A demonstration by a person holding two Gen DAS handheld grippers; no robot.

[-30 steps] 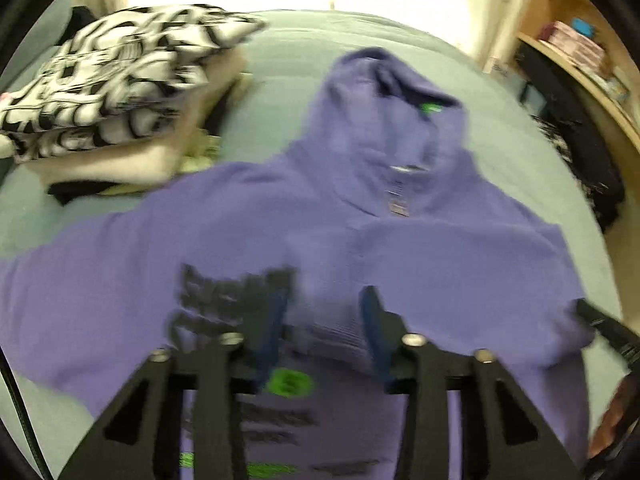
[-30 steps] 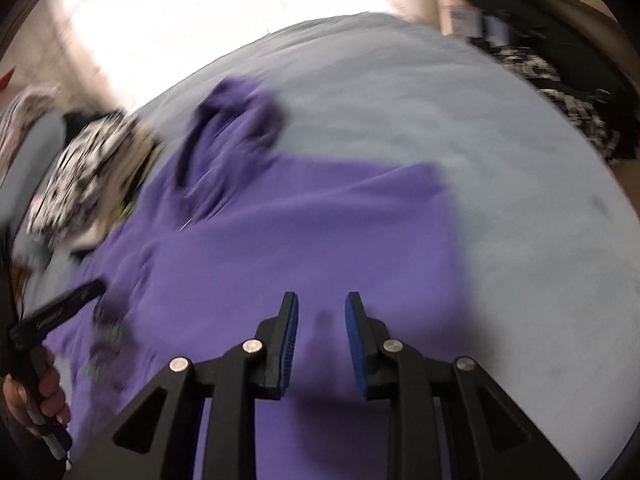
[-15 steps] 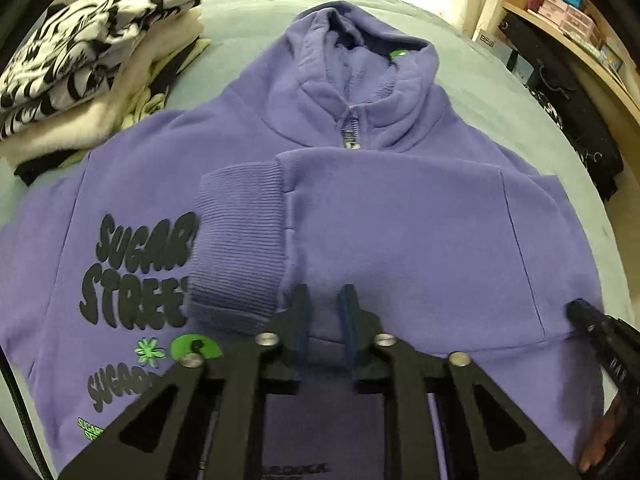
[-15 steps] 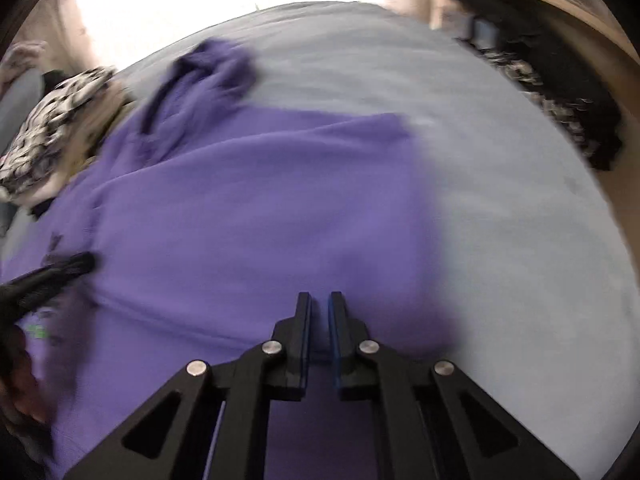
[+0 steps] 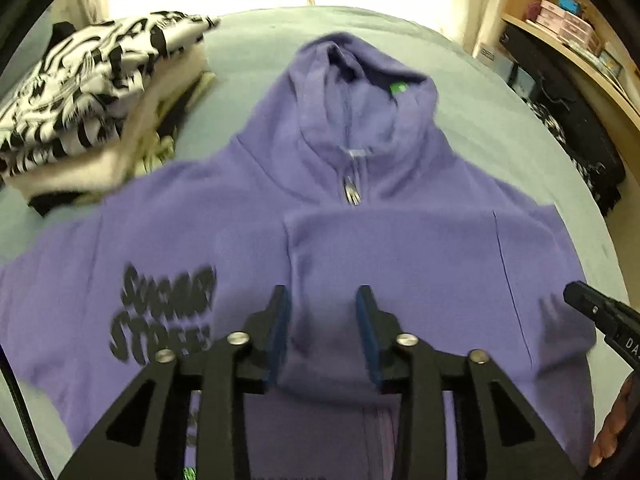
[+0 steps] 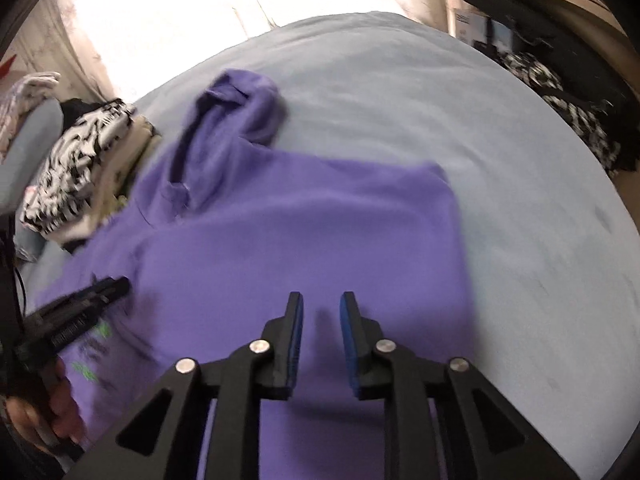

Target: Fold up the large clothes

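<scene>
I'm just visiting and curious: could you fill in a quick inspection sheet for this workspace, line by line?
Surface: pale blue bed cover.
Job's things: purple hoodie lying flat, one sleeve folded across its front.
Clutter: stack of folded clothes beside the hoodie.
Grippers: left gripper and right gripper, jaws just opened, nothing pinched.
Cables: thin dark cable at picture edge.
Surroundings: wooden shelf with boxes; bright curtain behind.
</scene>
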